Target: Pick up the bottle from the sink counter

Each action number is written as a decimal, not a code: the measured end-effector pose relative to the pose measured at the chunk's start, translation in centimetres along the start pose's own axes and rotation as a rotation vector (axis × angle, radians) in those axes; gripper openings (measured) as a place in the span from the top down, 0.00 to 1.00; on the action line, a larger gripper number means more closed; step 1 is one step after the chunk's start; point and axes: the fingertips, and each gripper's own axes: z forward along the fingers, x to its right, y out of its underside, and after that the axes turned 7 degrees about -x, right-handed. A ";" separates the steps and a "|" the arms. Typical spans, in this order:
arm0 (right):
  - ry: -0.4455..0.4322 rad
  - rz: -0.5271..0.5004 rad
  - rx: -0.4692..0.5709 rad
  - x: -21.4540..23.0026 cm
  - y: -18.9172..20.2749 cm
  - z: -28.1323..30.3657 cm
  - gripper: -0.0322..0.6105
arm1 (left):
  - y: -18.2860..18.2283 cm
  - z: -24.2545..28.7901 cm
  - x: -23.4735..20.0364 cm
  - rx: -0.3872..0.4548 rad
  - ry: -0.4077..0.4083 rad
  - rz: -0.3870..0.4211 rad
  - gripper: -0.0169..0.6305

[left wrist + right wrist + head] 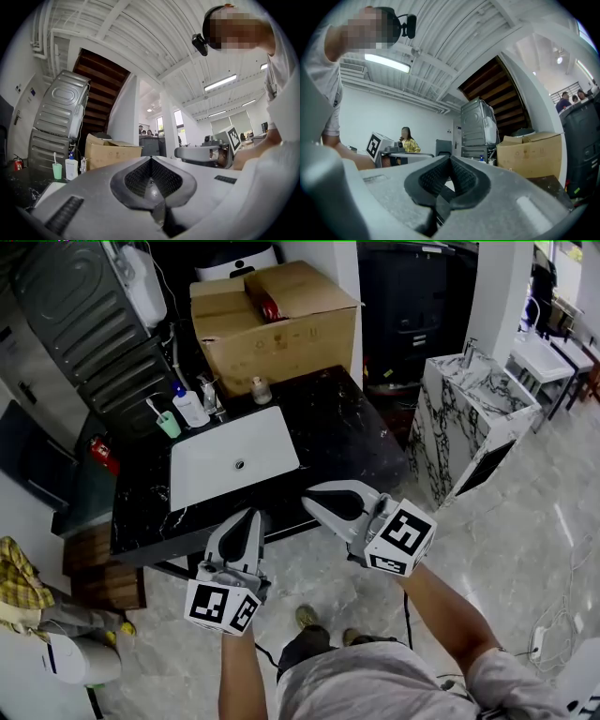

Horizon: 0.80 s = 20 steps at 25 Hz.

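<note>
A white pump bottle (190, 408) with a blue top stands at the back left of the black marble counter (347, 437), beside a green cup (169, 424) that holds a toothbrush. A smaller clear bottle (260, 390) stands behind the white sink (234, 465), right of the faucet (211, 395). My left gripper (251, 515) hangs at the counter's front edge, shut and empty. My right gripper (310, 500) is beside it, also shut on nothing. In the left gripper view the pump bottle (71, 168) and cup (57, 171) show far off at the left.
A large cardboard box (277, 320) sits behind the counter, with a tilted grey washing machine (84, 324) to its left. A white marble stand (469, 418) is at the right. A red extinguisher (103, 454) stands left of the counter.
</note>
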 end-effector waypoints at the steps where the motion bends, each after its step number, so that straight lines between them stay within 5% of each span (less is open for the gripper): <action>1: -0.002 -0.001 0.001 0.3 0.0 0.3 0.95 | -0.2 0.2 -0.4 0.004 -0.003 0.004 0.97; 20: 0.064 -0.035 -0.052 11.8 0.8 13.5 0.95 | -1.4 9.7 -15.6 0.065 0.044 0.023 0.97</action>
